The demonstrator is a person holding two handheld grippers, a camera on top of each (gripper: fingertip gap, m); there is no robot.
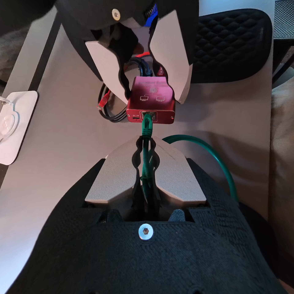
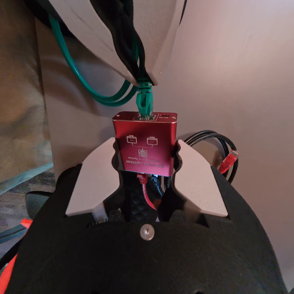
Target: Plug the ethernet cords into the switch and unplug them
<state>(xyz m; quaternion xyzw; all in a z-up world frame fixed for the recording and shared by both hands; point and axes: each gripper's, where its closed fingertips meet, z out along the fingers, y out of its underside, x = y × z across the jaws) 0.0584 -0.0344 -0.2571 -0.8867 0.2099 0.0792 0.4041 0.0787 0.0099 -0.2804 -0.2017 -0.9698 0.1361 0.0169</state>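
Observation:
A small red metal switch (image 1: pixel 151 101) lies on the white table; it also shows in the right wrist view (image 2: pixel 145 143). My right gripper (image 2: pixel 145 152) is shut on the switch's two sides; it appears opposite in the left wrist view (image 1: pixel 151 89). My left gripper (image 1: pixel 146 140) is shut on the green ethernet cord (image 1: pixel 145 159) just behind its plug (image 1: pixel 147 124). The green plug (image 2: pixel 144 101) sits in the switch's single port. A red cord (image 2: pixel 143 183) and a black cord (image 2: pixel 155 181) are plugged into the other end.
A loose red plug (image 1: pixel 102 101) lies beside a coil of black cable (image 1: pixel 111 114); both show in the right wrist view too (image 2: pixel 229 160). A white plate with a clear hook (image 1: pixel 14 124) sits at the table's left. A black mesh chair (image 1: pixel 230 44) stands past the table edge. Across from one pair of fingers to the other is roughly 6 cm.

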